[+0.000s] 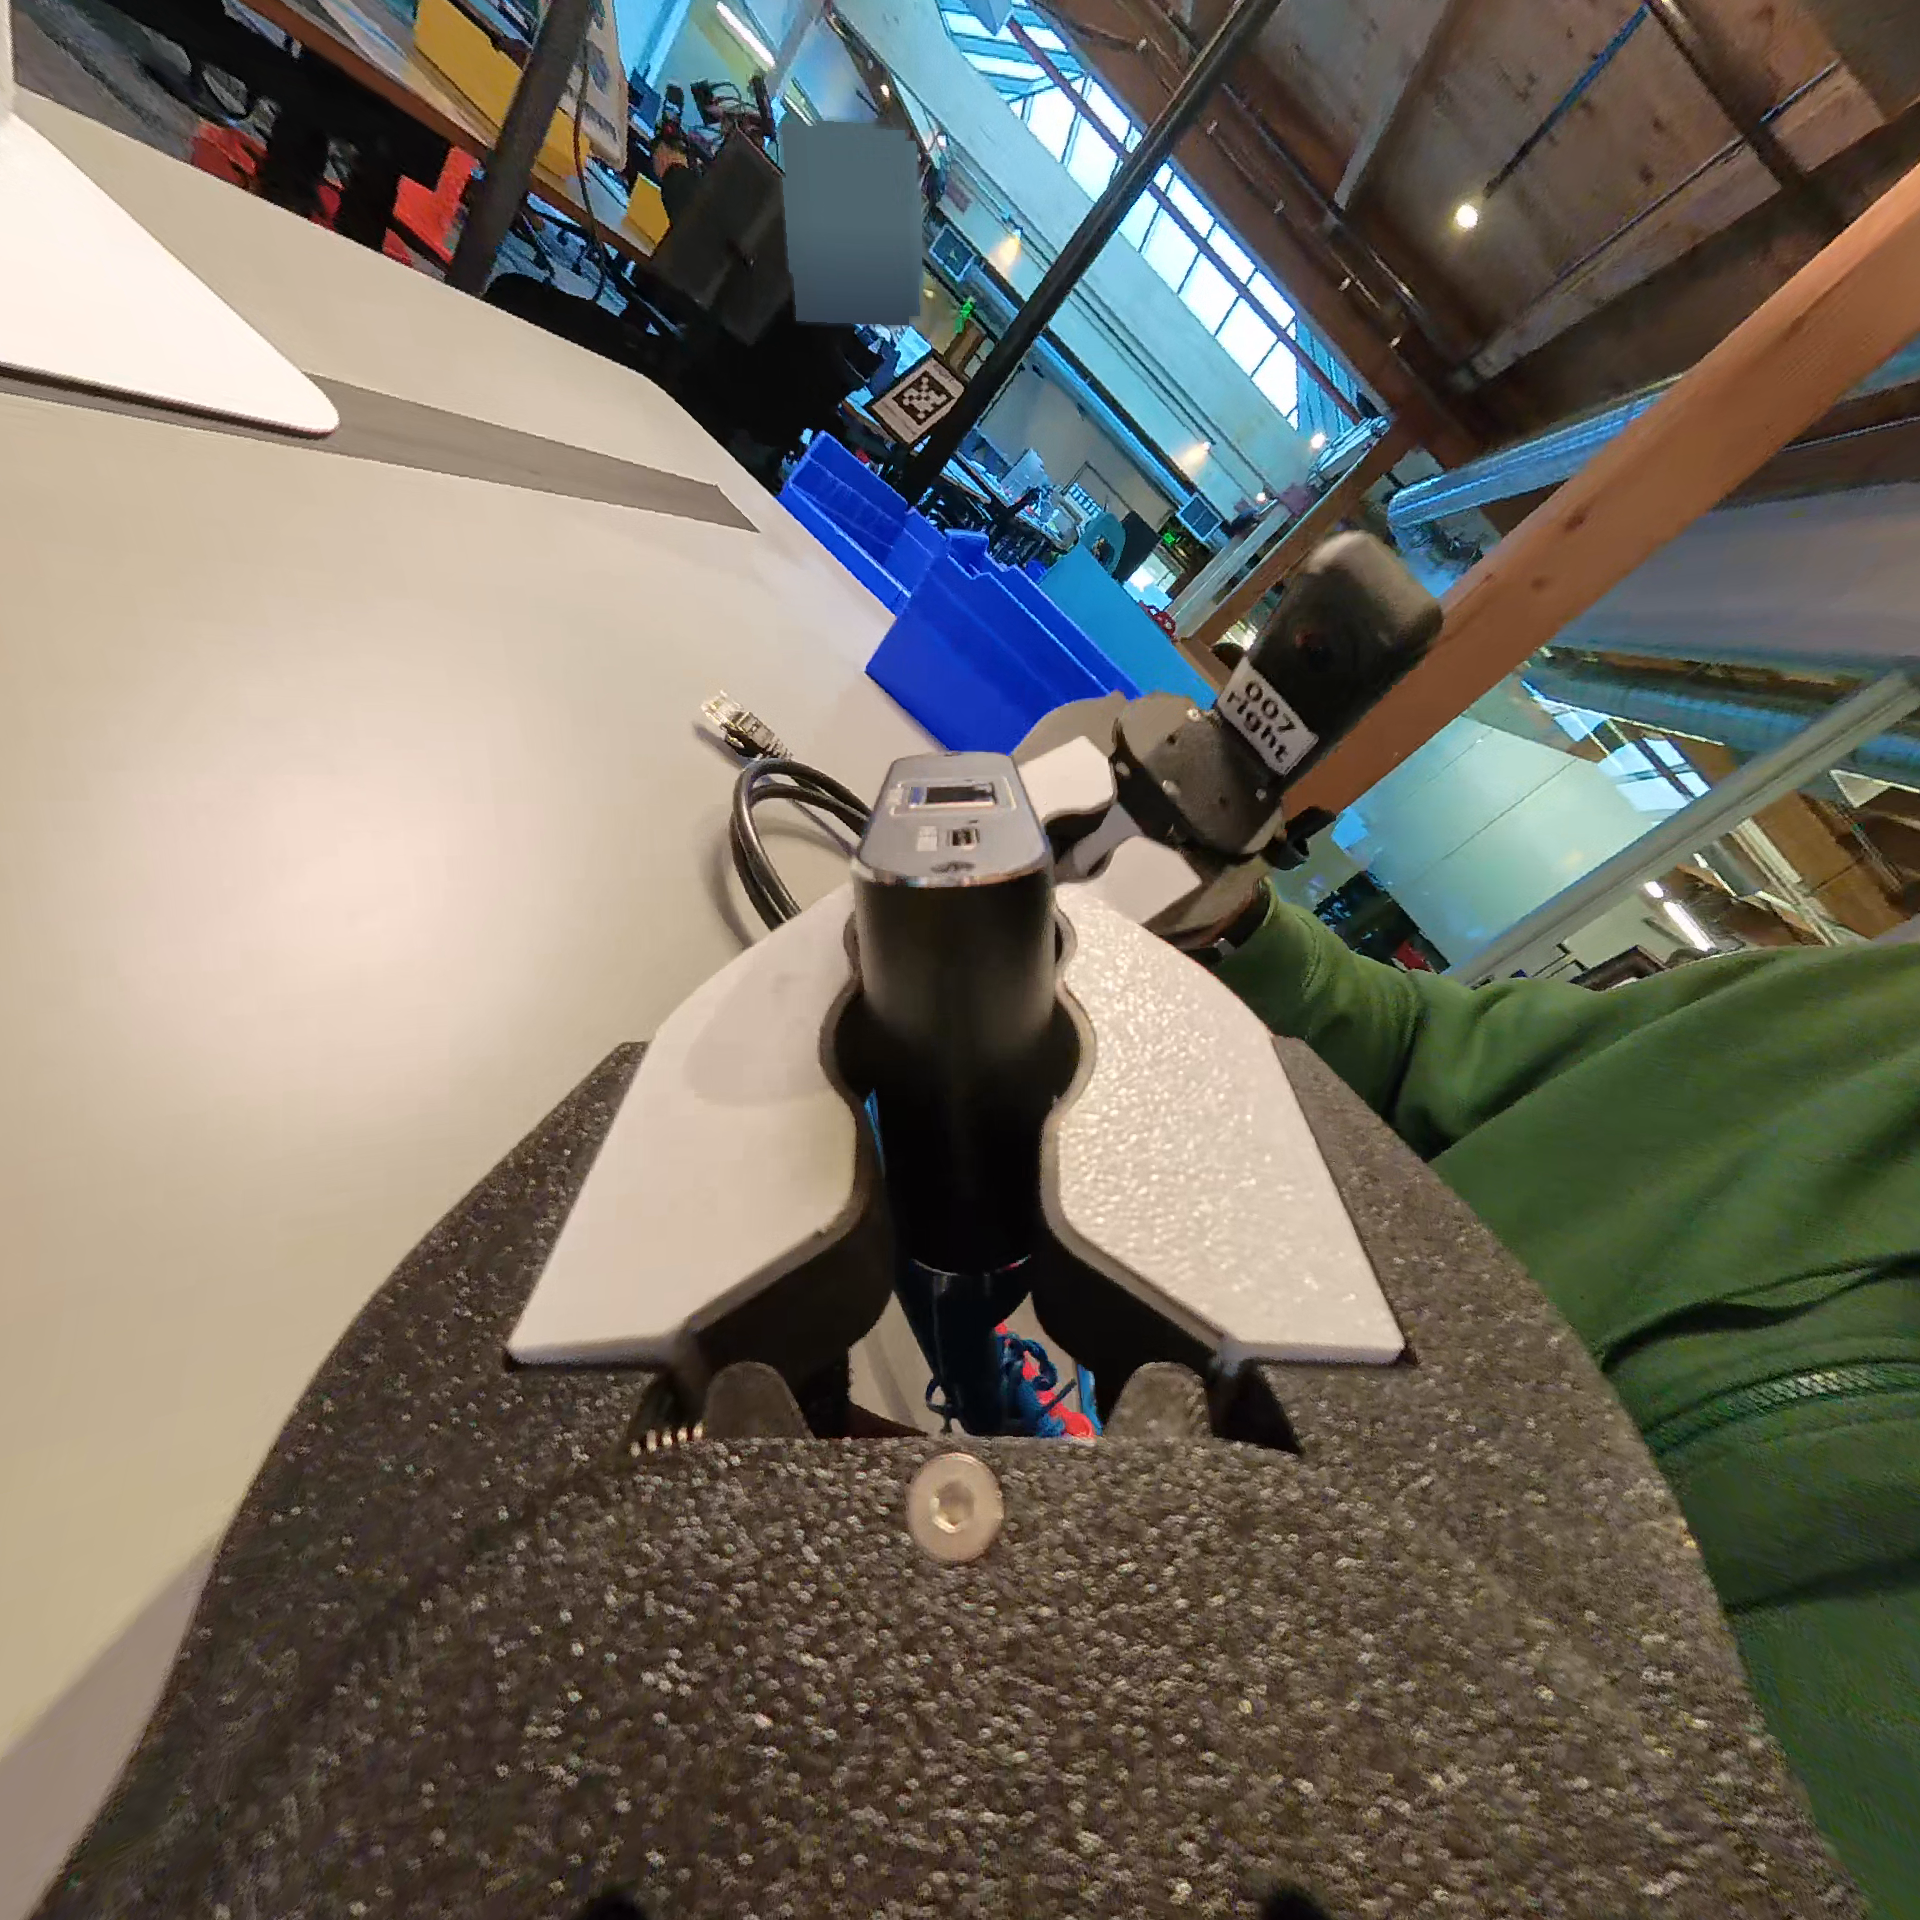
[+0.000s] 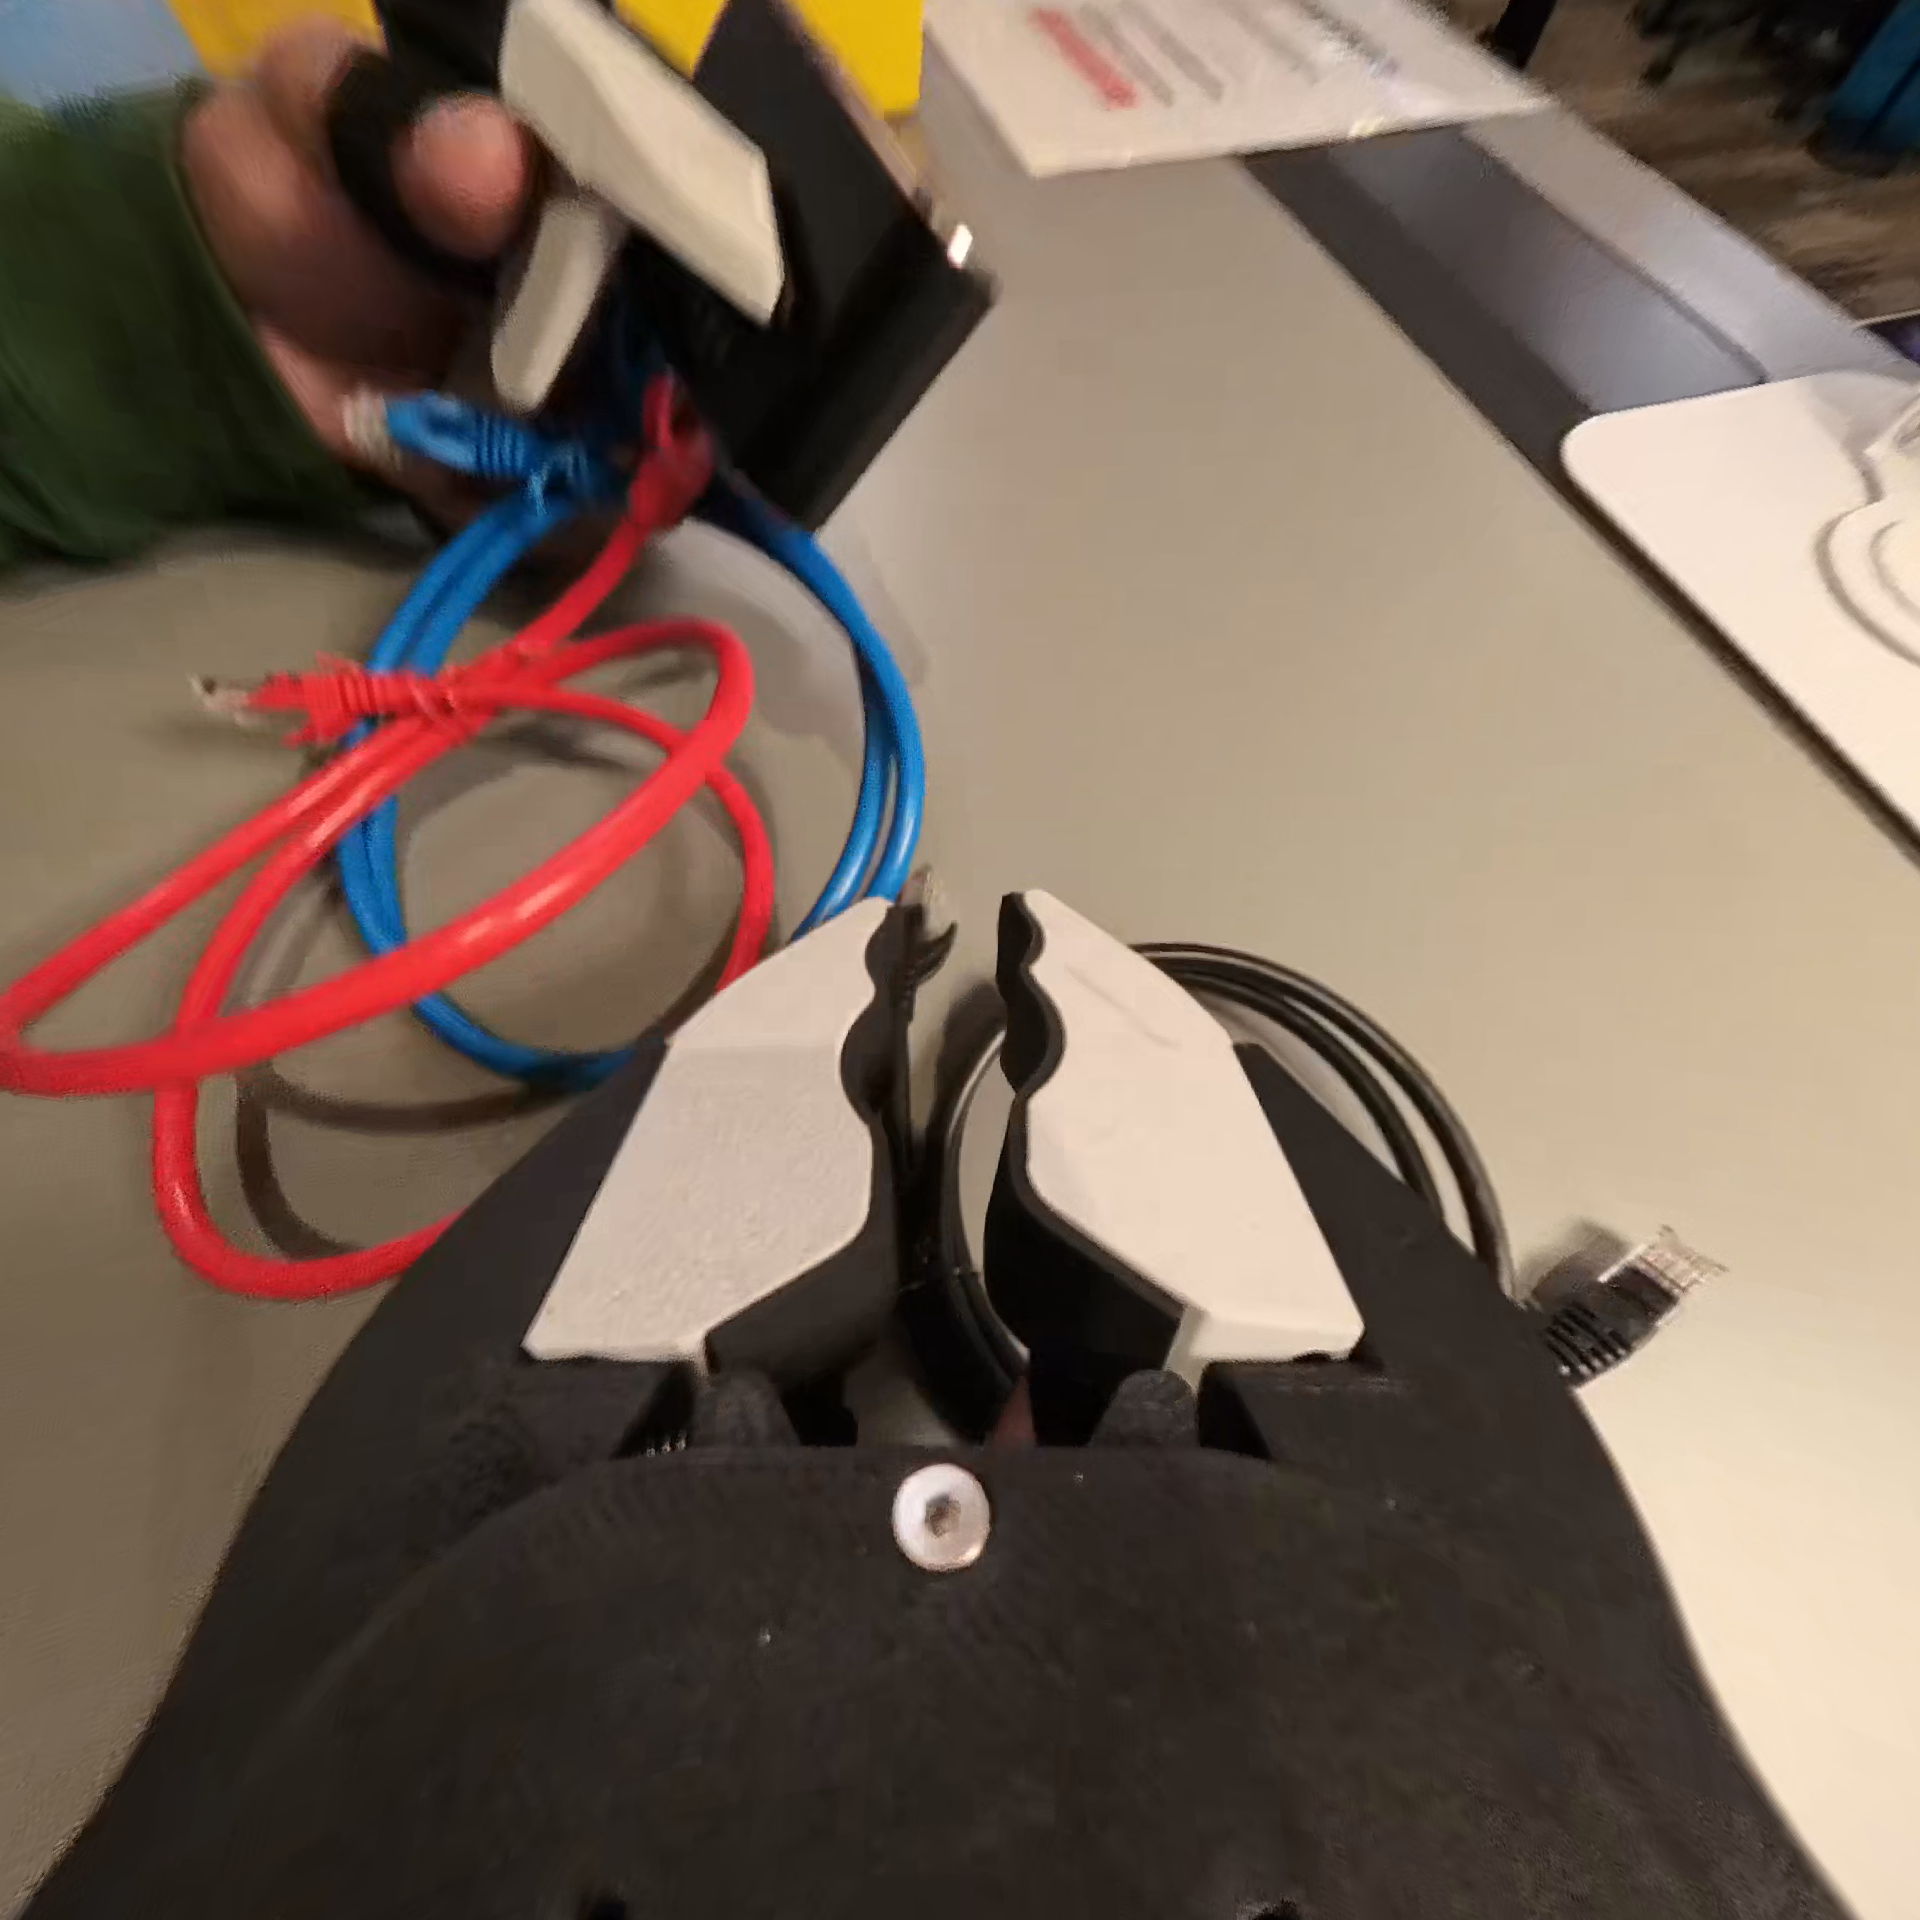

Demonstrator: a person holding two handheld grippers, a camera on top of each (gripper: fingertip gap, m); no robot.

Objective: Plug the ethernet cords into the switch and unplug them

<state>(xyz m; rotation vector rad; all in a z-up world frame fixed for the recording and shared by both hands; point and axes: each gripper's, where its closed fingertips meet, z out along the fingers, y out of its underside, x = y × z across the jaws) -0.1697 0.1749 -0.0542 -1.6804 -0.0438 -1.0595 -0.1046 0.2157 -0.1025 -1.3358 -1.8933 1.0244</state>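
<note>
A white board (image 1: pixel 125 312) lies at the far left of the grey worktop (image 1: pixel 364 831). To its right, in the left wrist view, the left gripper (image 1: pixel 951 925) has its fingers (image 1: pixel 727 1122) closed on the black switch (image 1: pixel 951 831), which is held up off the worktop and stands out past the fingertips. Just behind the switch a coiled black cord (image 1: pixel 764 821) lies on the worktop, one clear plug pointing away. Blue bins (image 1: pixel 977 644) sit farther back, and at the right a green sleeve (image 1: pixel 1662 1195) reaches to the other gripper. In the right wrist view, a hand (image 2: pixel 343 239) at the upper left holds the left gripper with the switch above the worktop. Below it the red cord (image 2: pixel 343 694) and the blue cord (image 2: pixel 899 748) lie in overlapping loops, each rising toward the switch's lower face. Blur hides whether their plugs are seated. One red plug and one blue plug are free. Right of them, the right gripper (image 2: pixel 945 925) has its fingers a little apart. A plug of the black cord sits between them, against the left one, with a gap to the other. The cord's second plug (image 2: pixel 1631 1299) rests on the worktop at the right, near a white pad (image 2: pixel 1714 540).
</note>
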